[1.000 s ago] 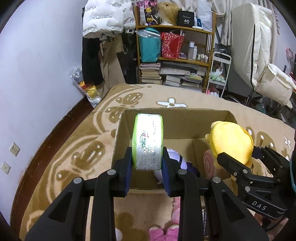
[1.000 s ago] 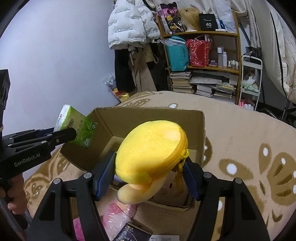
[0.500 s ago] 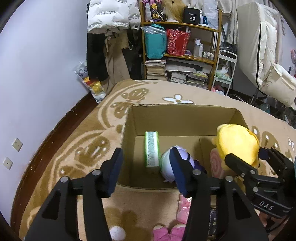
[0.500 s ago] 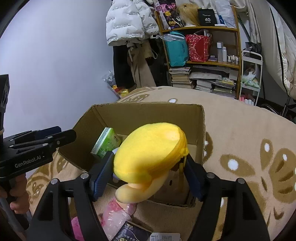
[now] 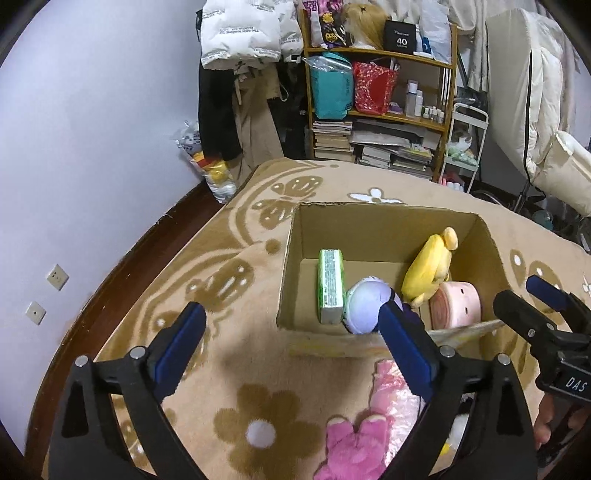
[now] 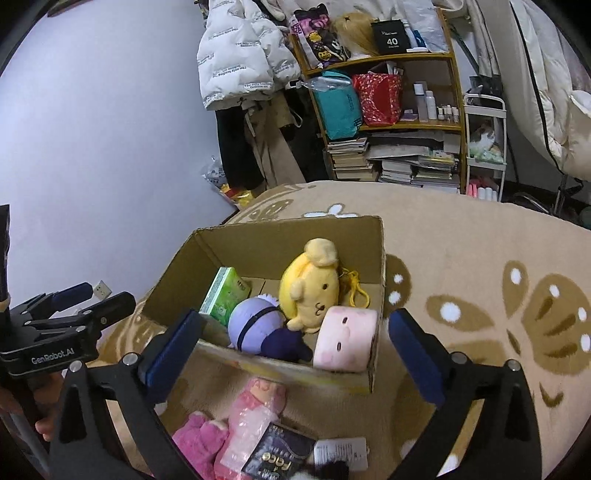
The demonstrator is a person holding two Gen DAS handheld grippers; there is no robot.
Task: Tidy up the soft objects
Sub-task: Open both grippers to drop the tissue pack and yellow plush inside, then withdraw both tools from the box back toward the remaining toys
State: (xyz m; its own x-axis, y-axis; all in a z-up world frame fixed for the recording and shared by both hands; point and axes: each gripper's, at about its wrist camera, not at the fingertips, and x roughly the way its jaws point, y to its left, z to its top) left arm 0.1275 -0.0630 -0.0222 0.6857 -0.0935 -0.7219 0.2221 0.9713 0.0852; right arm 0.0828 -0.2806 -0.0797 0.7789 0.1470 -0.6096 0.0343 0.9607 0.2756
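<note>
The left gripper (image 5: 291,332) and right gripper (image 6: 291,334) are seen with jaws opening, spread wide, nothing held between them. Both are poised above the near wall of the cardboard box (image 6: 291,240). Inside it, beyond the fingertips, the green tissue pack (image 5: 330,286), yellow plush (image 6: 312,286), purple plush (image 6: 255,325) and pink roll plush (image 6: 345,338) are lodged together.

green tissue pack (image 5: 330,286) and yellow plush (image 6: 312,286) dropped into box (image 6: 280,236), both claws opening

wooden shelf (image 5: 380,92) | white puffer jacket (image 5: 240,33) | stacked books (image 6: 402,162) | wall sockets (image 5: 57,277)
</note>
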